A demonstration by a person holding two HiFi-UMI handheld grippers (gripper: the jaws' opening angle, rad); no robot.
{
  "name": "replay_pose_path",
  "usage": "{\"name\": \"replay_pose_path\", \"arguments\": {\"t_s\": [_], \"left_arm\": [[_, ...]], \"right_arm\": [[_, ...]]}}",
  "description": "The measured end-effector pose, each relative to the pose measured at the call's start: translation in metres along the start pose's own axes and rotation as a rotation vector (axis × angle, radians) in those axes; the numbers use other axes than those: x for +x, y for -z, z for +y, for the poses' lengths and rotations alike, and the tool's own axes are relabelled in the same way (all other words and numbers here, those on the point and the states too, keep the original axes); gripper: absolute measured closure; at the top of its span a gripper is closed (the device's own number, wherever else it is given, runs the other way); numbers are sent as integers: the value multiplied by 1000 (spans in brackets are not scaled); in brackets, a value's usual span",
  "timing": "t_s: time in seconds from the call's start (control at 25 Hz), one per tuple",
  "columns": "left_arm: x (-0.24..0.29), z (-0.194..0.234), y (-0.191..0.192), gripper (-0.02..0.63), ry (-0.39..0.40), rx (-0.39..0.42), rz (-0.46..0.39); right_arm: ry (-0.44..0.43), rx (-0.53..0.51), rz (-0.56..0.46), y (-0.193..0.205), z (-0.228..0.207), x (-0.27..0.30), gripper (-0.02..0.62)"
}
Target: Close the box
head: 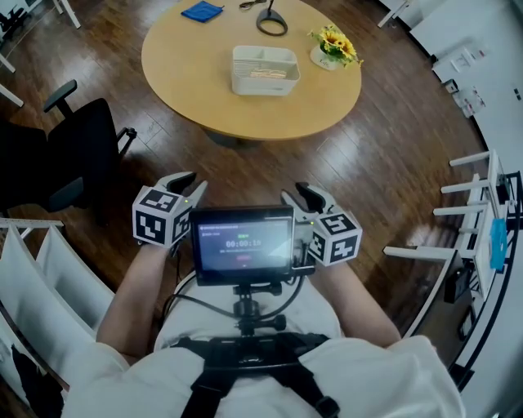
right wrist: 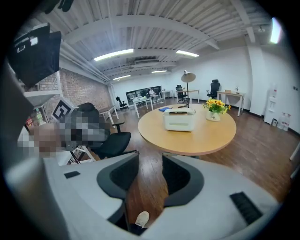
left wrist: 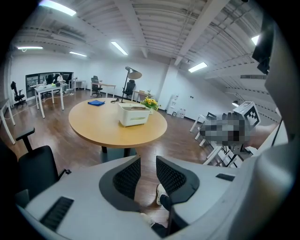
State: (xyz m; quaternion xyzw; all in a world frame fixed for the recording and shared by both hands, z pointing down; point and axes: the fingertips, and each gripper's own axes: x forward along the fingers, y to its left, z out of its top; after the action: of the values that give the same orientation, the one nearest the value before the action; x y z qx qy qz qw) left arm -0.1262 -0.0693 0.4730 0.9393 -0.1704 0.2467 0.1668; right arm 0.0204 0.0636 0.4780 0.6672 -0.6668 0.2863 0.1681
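Head view is showing you standing well back from the round table (head: 188,90), so nothing's happening to the box (head: 265,70) yet. It's sitting about mid-table, a touch toward the near edge. The little pot of flowers (head: 333,46) is just beside its far right corner, out toward the right edge, and a blue cloth (head: 202,11) is lying near the far edge.

Box-wise, you're looking at a white rectangular tub with rounded corners, open on top. A divider is running across inside, and something pale and tan-ish is lying in the bigger section. I'm not making out the lid from here. Both gripper views are showing a darker strip along its top, but it's too small to say what that is.

I'm guessing it's thin moulded plastic: light, fairly stiff, smooth-walled. So it's probably going to skate across the tabletop if you're pushing on one side only. I'd be pinning a short wall with one gripper and working the lid by its free edge with the other, gently.

Your left gripper (head: 189,183) is hanging beside the chest screen (head: 242,243), jaws parted a modest way with only floor showing between them. Your right gripper (head: 296,193) is sitting on the other side of the screen, jaws spread wide, also empty.
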Motion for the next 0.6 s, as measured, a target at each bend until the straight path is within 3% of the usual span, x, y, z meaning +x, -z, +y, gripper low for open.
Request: {"name": "replay_pose_path", "arguments": {"t_s": [0.6], "left_arm": [[-13,-12,-2,508,32,1,-21]], "right_arm": [[-9,5,-10,1,18,-12,430]]}}
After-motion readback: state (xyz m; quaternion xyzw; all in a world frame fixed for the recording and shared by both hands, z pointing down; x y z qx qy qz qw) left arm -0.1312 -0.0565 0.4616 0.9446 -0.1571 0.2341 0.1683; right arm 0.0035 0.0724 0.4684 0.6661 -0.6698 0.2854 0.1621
